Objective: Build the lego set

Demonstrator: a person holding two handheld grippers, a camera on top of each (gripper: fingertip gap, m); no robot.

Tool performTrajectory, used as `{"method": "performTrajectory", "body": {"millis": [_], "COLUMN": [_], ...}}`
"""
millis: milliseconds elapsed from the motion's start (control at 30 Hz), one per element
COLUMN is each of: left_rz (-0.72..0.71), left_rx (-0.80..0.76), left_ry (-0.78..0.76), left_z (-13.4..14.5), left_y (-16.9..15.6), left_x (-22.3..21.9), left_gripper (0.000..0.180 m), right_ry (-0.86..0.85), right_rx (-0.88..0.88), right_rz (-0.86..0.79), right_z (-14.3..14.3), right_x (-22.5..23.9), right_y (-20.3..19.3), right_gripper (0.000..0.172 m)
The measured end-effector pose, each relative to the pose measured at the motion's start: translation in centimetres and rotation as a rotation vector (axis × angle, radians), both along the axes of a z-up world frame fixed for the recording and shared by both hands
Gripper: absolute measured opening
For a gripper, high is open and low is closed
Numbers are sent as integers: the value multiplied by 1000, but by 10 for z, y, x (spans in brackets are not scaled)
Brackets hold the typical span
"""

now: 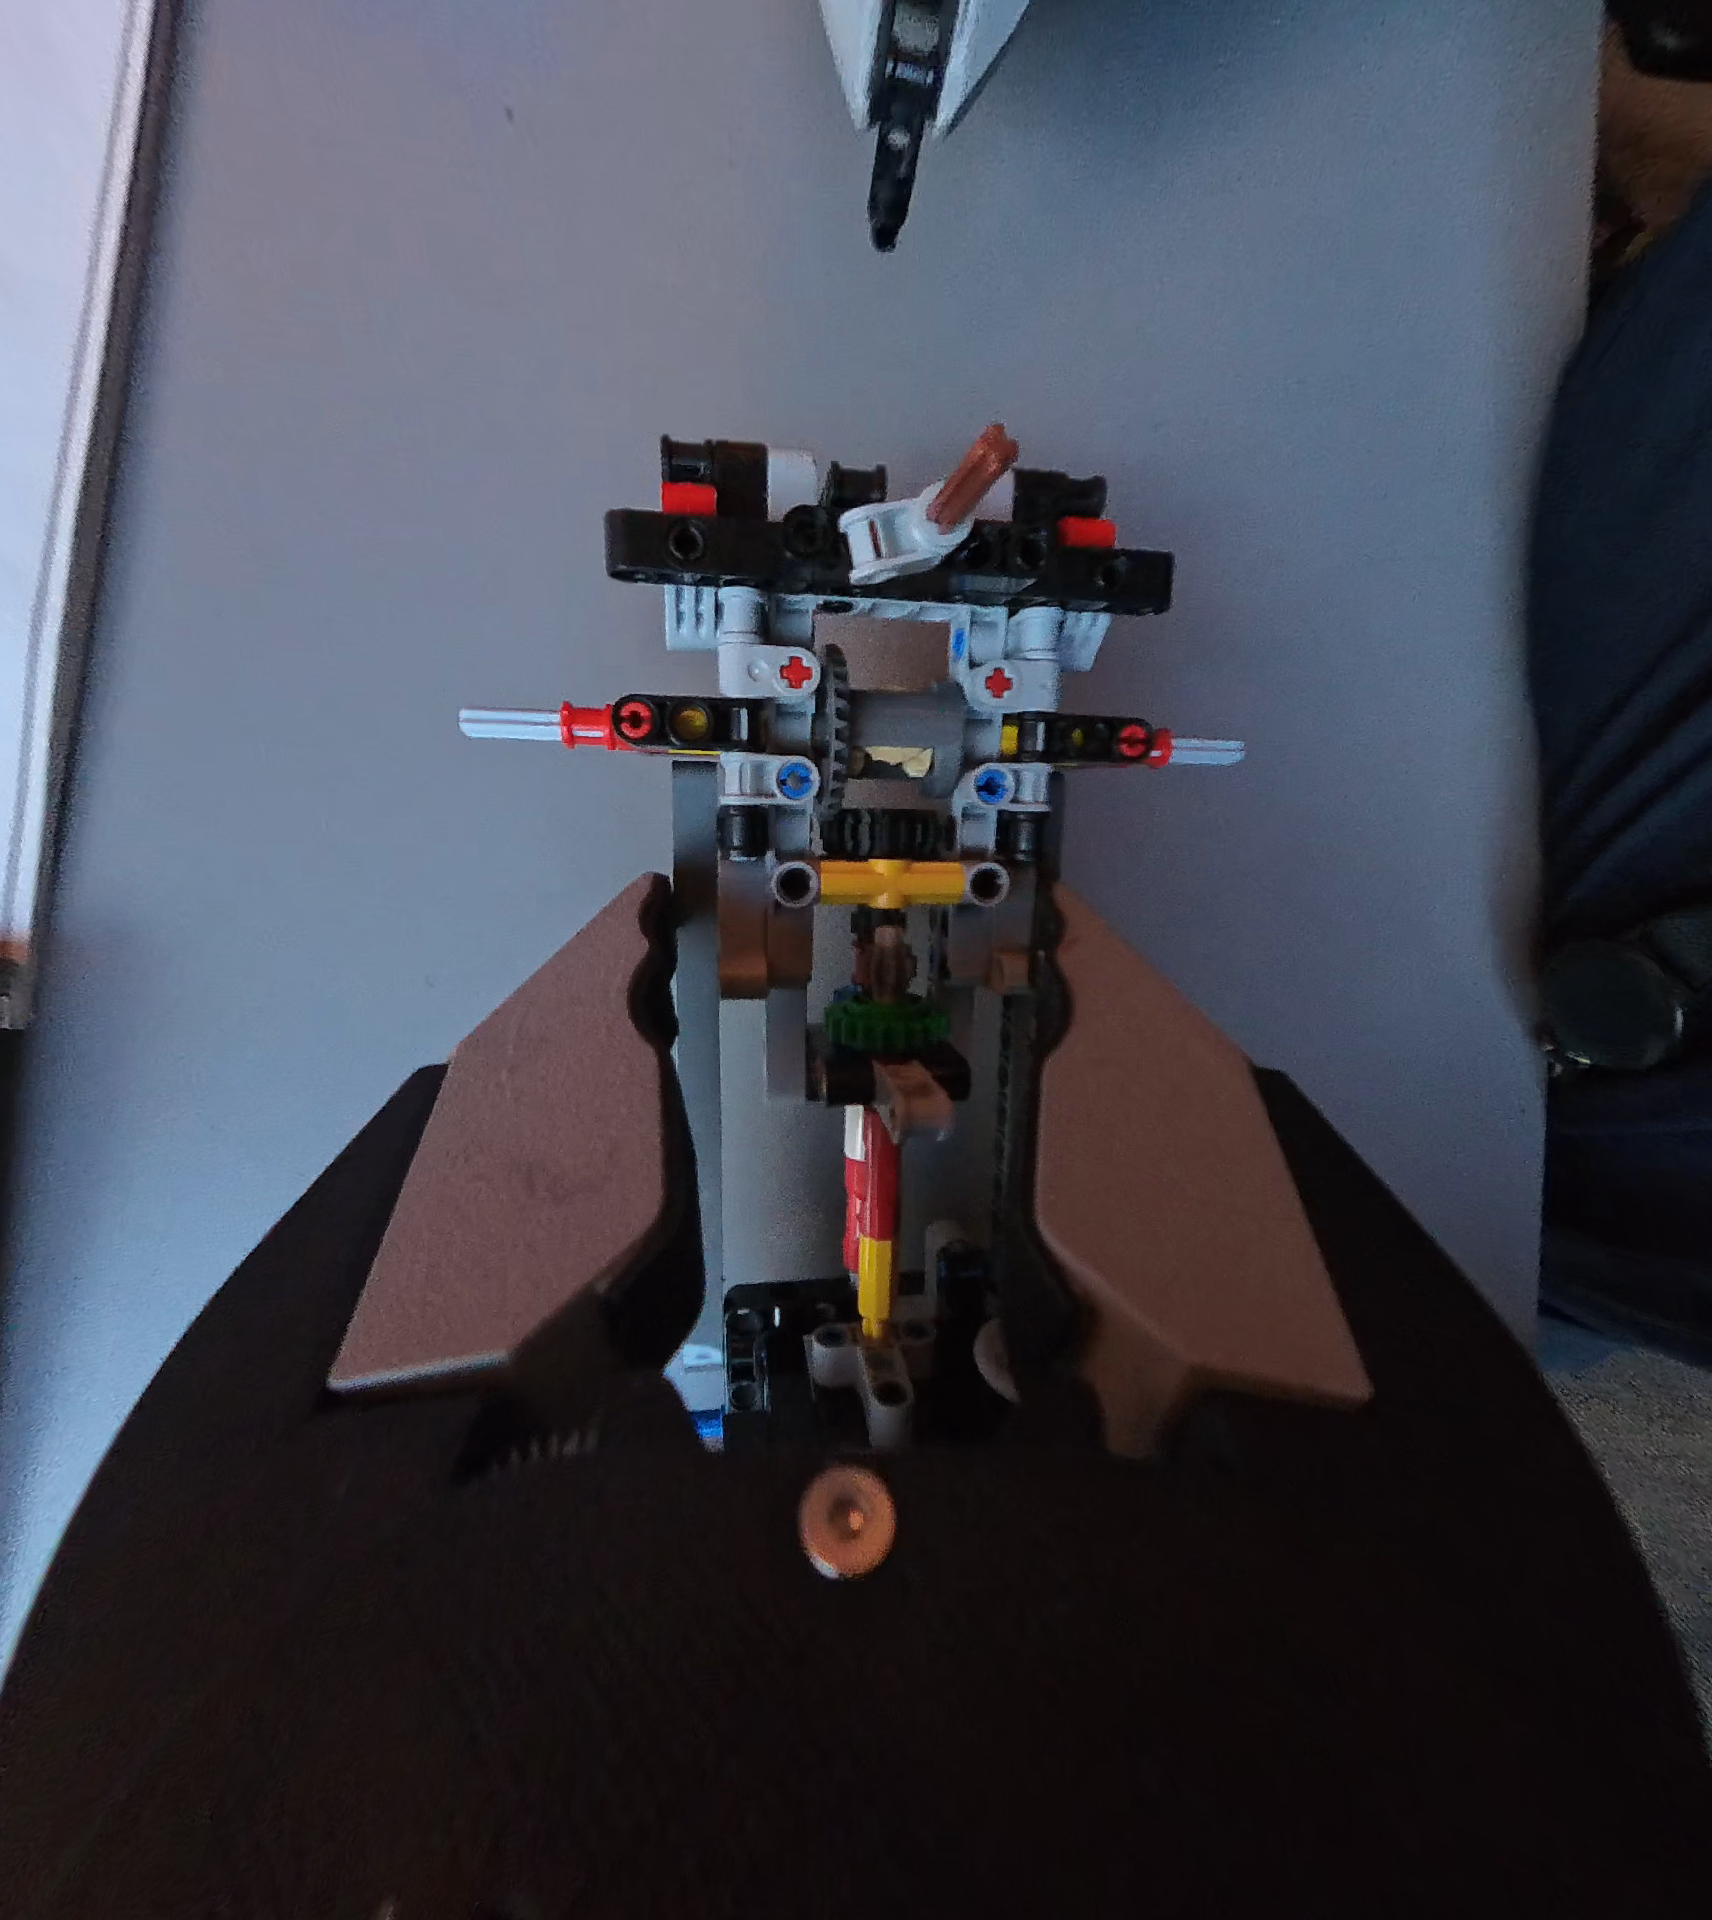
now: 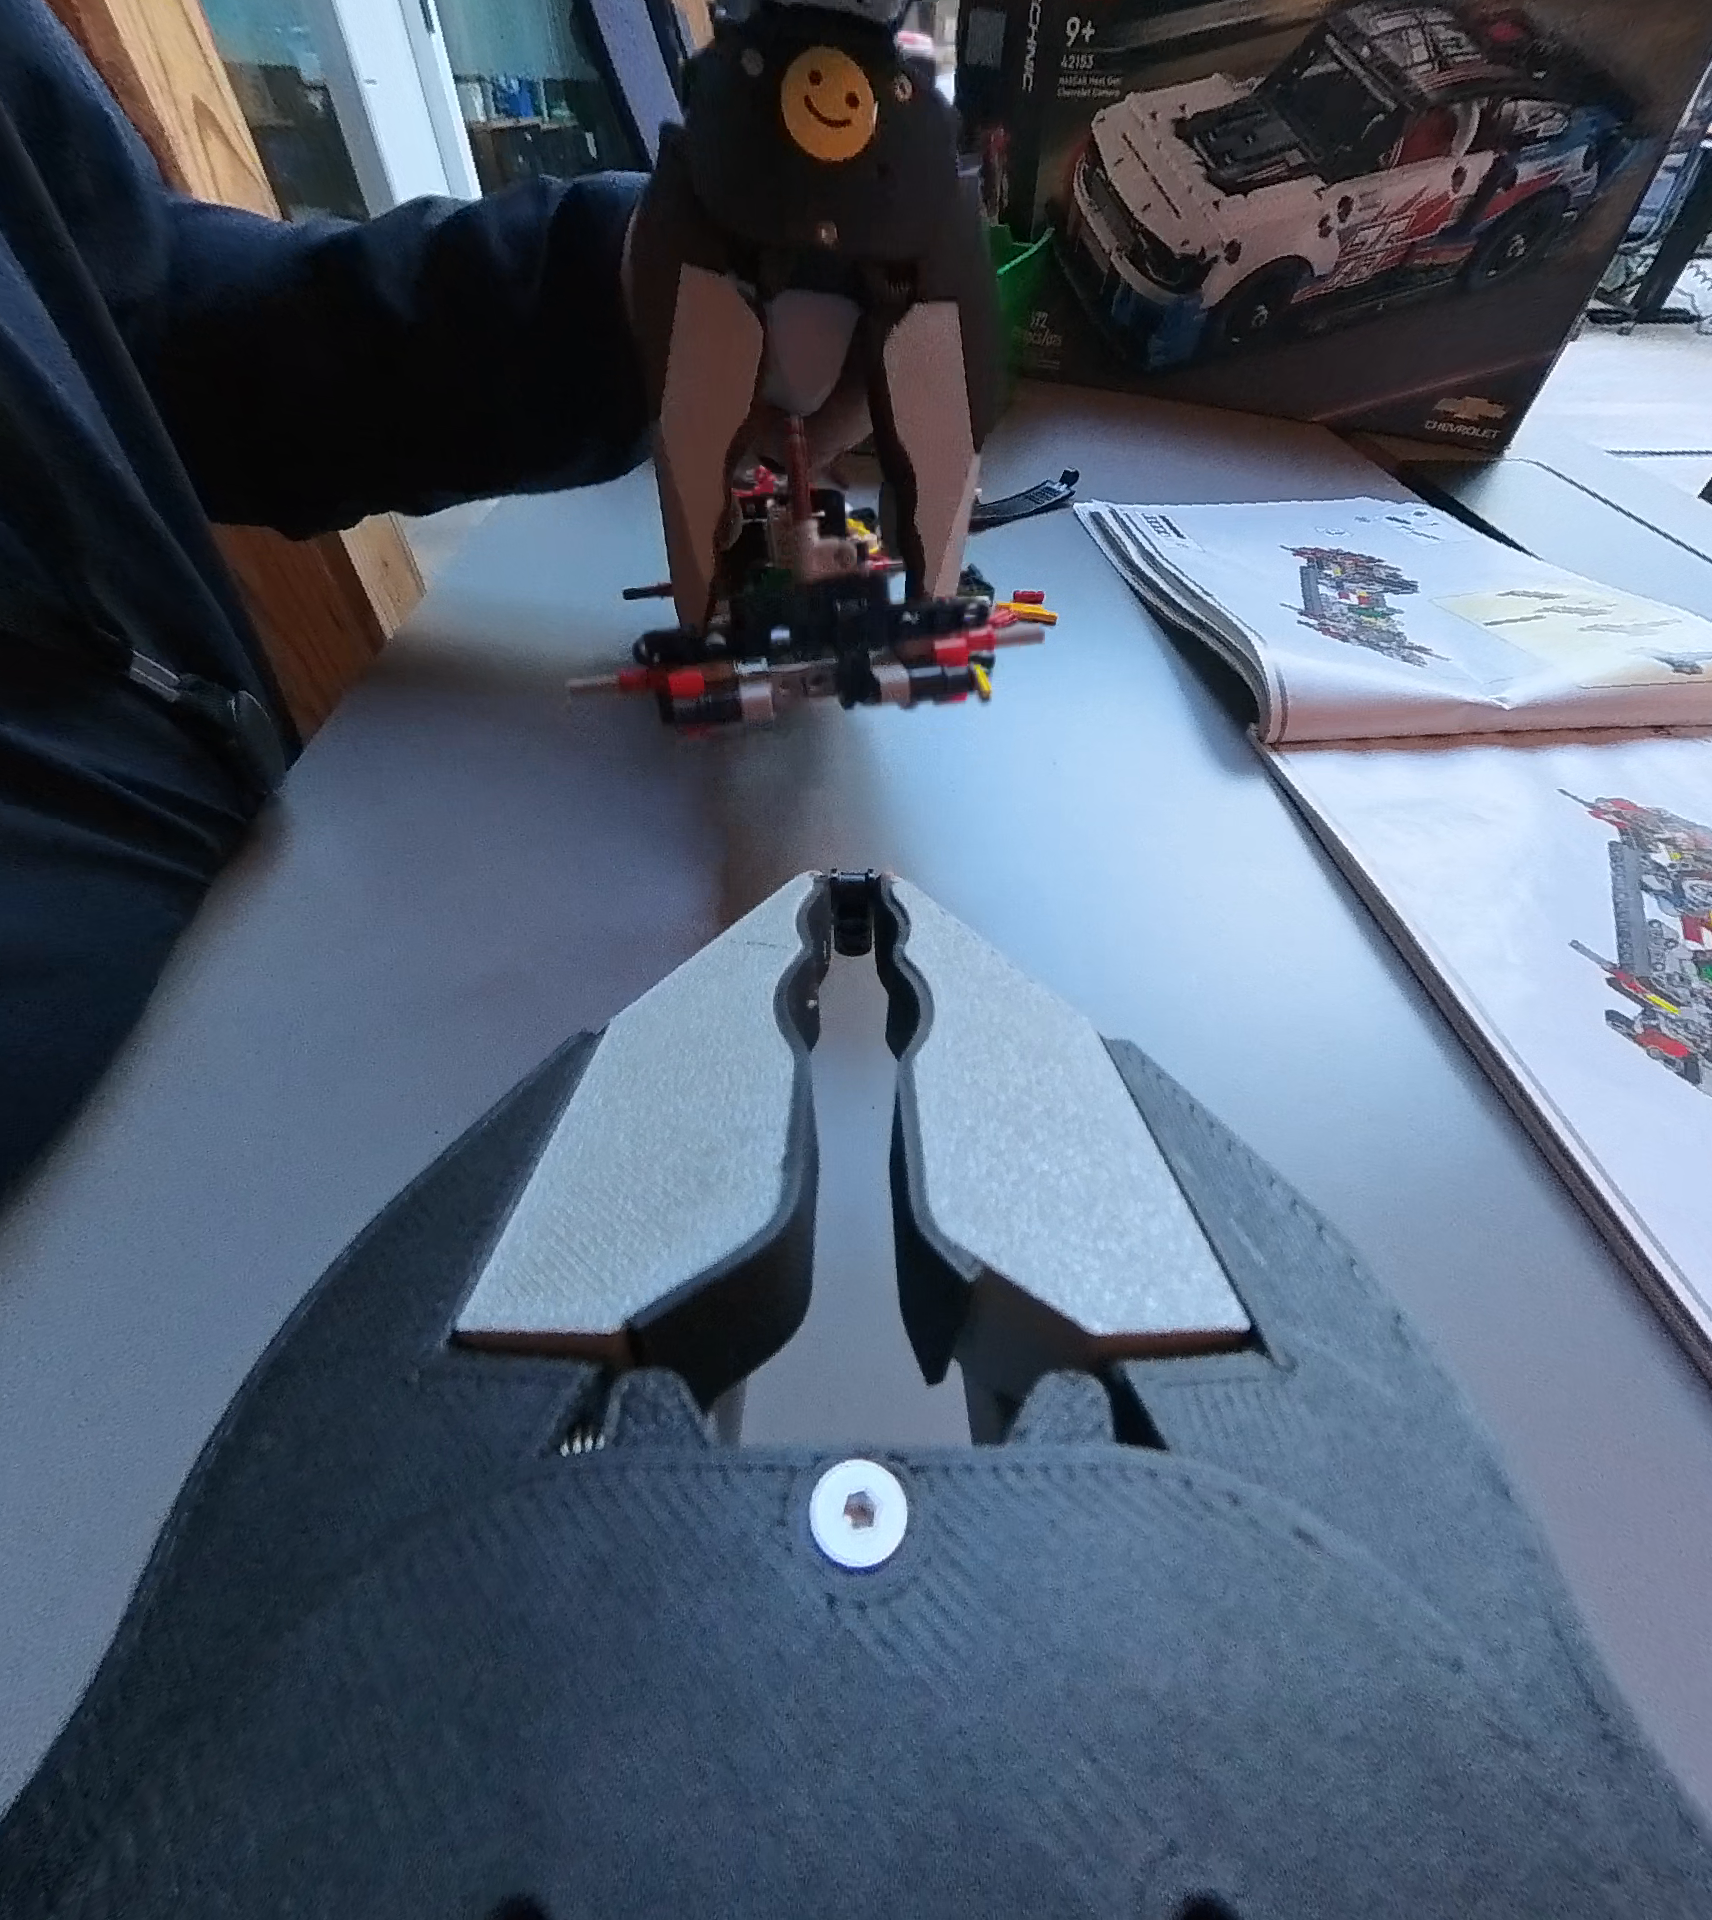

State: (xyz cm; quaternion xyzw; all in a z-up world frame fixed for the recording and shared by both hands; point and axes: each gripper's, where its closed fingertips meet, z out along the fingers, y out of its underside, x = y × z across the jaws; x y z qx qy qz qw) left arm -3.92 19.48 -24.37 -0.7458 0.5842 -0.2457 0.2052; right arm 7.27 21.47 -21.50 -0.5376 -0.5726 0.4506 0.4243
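Two grippers work over a grey table [image 2: 1091,883]. Mid-frame in its own view, the left gripper [image 1: 857,914] clamps a multicoloured brick-built gear chassis [image 1: 862,727]; the right gripper [image 2: 850,894], frame centre, pinches a small black connector pin [image 2: 850,920].

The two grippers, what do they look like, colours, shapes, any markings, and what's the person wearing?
Both are black, ridged 3D-printed bodies with two flat wedge fingers, wavy black inner edges and a round screw head at the base. The left gripper has brown fingers and a yellow smiley-face disc on its body. The right gripper has pale grey fingers. The person wears a dark navy sleeve.
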Motion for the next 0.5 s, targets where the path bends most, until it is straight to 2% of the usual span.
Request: {"method": "performTrajectory", "body": {"millis": [333,500], "left_rz": [-54,-84], "left_rx": [104,188], "left_ry": [-140,-259], "left_z": [37,58], "left_y": [-3,-5], "left_x": [-3,-1], "left_gripper": [67,67], "right_ry": [-11,-14], "right_rx": [16,22], "right_rz": [-1,-6], "right_z": [-2,-2], "right_x": [-2,-3], "right_y": [-1,0], "right_gripper": [5,5]}}
